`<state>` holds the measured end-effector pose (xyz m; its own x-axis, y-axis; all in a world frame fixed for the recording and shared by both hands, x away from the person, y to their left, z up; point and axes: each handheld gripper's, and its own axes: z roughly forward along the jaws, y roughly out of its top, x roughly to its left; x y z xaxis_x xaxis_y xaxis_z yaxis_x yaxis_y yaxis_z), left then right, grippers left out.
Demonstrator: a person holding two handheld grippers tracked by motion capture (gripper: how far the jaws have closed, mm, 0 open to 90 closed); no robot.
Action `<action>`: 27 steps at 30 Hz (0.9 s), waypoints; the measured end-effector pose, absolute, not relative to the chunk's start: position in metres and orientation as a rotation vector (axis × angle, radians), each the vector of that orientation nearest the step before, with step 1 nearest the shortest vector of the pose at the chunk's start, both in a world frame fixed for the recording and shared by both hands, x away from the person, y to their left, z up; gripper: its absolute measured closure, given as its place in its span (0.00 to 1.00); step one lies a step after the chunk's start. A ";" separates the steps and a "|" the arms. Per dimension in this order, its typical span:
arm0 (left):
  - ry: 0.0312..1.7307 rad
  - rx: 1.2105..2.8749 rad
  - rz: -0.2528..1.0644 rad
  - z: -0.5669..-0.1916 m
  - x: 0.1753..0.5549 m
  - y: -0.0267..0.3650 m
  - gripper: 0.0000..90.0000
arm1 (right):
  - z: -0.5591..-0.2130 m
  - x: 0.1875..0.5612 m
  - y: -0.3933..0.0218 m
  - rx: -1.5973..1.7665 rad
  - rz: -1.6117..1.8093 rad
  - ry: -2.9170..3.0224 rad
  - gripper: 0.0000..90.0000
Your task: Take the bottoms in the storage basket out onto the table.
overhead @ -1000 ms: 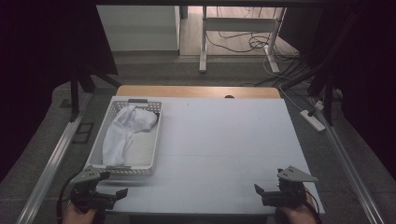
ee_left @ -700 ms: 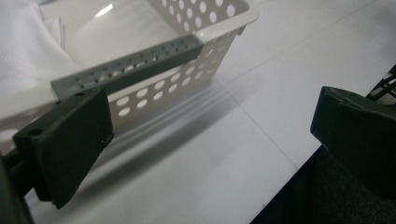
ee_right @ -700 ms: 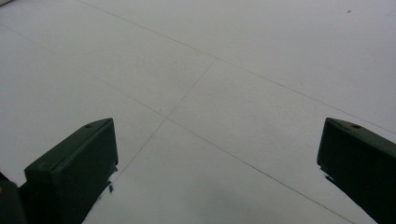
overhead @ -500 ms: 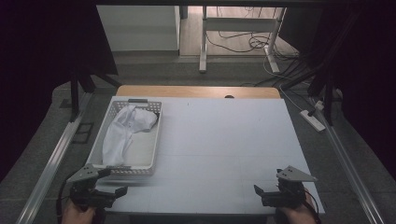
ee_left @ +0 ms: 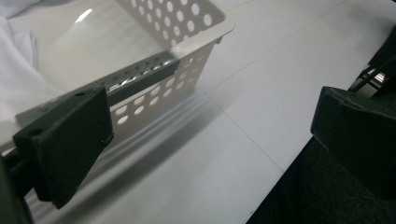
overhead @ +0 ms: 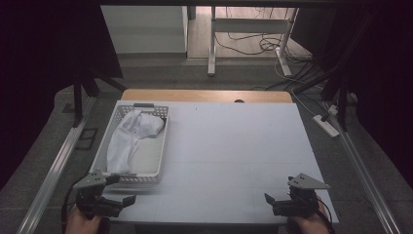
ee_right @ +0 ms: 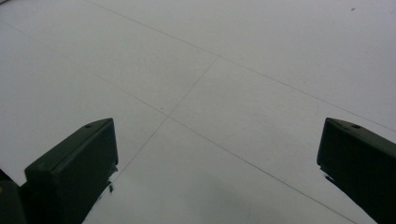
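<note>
A white perforated basket [overhead: 158, 146] stands at the table's left side, and a crumpled white cloth [overhead: 129, 136] lies in it. My left gripper [overhead: 122, 190] hovers open at the near left corner, just in front of the basket's near end. In the left gripper view the gripper [ee_left: 210, 112] has its jaws wide apart, with the basket's near corner [ee_left: 187, 56] and the cloth [ee_left: 18, 70] ahead of them. My right gripper [overhead: 271, 202] is open at the near right corner. In its own view the right gripper [ee_right: 217, 135] has only bare table between the jaws.
The white table top [overhead: 234, 146] has a wooden strip [overhead: 204, 95] along its far edge. Metal rails [overhead: 53, 165] run along the floor at both sides. A power strip [overhead: 327, 125] and cables lie on the floor to the right.
The left gripper has drifted slightly to the left by the basket's near end. The right gripper has barely moved. Both stay open.
</note>
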<state>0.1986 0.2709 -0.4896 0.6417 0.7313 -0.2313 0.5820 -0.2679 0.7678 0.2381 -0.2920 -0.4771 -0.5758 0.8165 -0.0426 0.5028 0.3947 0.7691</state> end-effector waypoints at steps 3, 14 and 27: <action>1.010 1.958 0.226 -0.486 0.200 0.269 0.00 | -0.477 0.238 -0.292 1.134 1.023 2.244 0.00; 1.010 1.908 0.219 -0.479 0.207 0.271 0.00 | -0.477 0.239 -0.292 1.136 1.018 2.250 0.00; 1.046 1.878 0.270 -0.475 0.222 0.274 0.00 | -0.478 0.239 -0.291 1.127 1.006 2.258 0.00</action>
